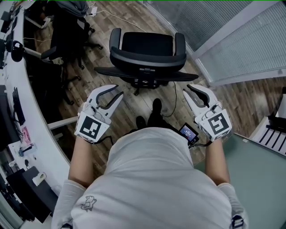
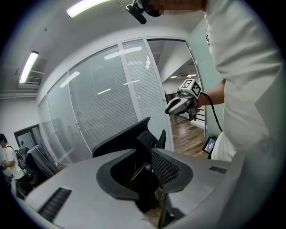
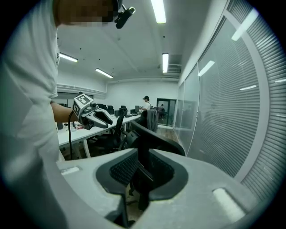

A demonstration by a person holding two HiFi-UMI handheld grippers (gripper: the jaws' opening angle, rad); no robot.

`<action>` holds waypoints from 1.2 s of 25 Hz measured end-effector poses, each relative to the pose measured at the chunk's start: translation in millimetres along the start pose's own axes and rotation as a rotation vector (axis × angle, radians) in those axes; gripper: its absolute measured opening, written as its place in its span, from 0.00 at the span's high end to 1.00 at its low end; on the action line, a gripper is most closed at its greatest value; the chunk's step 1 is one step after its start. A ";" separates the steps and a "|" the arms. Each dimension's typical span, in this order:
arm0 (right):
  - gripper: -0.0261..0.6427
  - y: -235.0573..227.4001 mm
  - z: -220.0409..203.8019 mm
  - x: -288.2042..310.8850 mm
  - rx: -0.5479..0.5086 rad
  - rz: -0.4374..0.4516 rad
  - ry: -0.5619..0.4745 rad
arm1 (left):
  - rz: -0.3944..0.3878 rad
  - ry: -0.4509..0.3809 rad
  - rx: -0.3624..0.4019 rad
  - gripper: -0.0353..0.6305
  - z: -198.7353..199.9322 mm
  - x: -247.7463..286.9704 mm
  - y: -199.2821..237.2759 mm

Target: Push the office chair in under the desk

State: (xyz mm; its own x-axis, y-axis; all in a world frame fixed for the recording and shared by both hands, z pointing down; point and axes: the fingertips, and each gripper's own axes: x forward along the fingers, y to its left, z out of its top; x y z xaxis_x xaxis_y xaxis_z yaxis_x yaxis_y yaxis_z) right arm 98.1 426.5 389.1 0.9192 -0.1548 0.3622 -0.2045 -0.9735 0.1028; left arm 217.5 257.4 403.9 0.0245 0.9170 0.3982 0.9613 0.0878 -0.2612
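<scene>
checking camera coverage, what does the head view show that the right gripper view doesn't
Only the head view: the person's black shoes and the small lit screen at the person's waist. Only the right gripper view: long ceiling strip lights and a distant standing person. Both: the black office chair, the open left gripper and the long white desk.

Black office chair stands upright, well apart from the white desk.
</scene>
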 end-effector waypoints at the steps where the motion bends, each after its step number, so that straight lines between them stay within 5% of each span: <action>1: 0.84 -4.8 -4.6 3.7 0.008 0.013 0.015 | 0.000 0.047 0.024 0.79 -9.8 5.5 5.2; 7: 0.76 -18.8 -30.5 29.4 0.005 0.112 0.124 | -0.012 0.263 0.128 0.72 -54.5 33.7 38.5; 18: 0.67 -46.1 -87.0 63.9 -0.156 0.225 0.359 | -0.216 0.565 0.263 0.56 -122.5 69.7 63.5; 22: 0.66 -53.2 -115.2 75.2 -0.300 0.239 0.500 | -0.271 0.637 0.311 0.56 -142.1 80.5 71.3; 28: 0.65 -54.9 -146.0 89.2 -0.366 0.293 0.589 | -0.326 0.692 0.353 0.57 -164.9 92.2 67.0; 30: 0.69 -53.8 -152.5 91.6 -0.401 0.299 0.600 | -0.328 0.698 0.402 0.70 -171.1 94.1 65.4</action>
State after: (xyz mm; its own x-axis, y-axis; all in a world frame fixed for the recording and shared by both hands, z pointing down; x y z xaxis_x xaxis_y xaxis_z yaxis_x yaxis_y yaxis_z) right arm 142.0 490.4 558.0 0.4901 -0.1718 0.8546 -0.6255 -0.7521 0.2075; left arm 329.7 282.9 574.7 0.0524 0.3844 0.9217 0.7824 0.5577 -0.2771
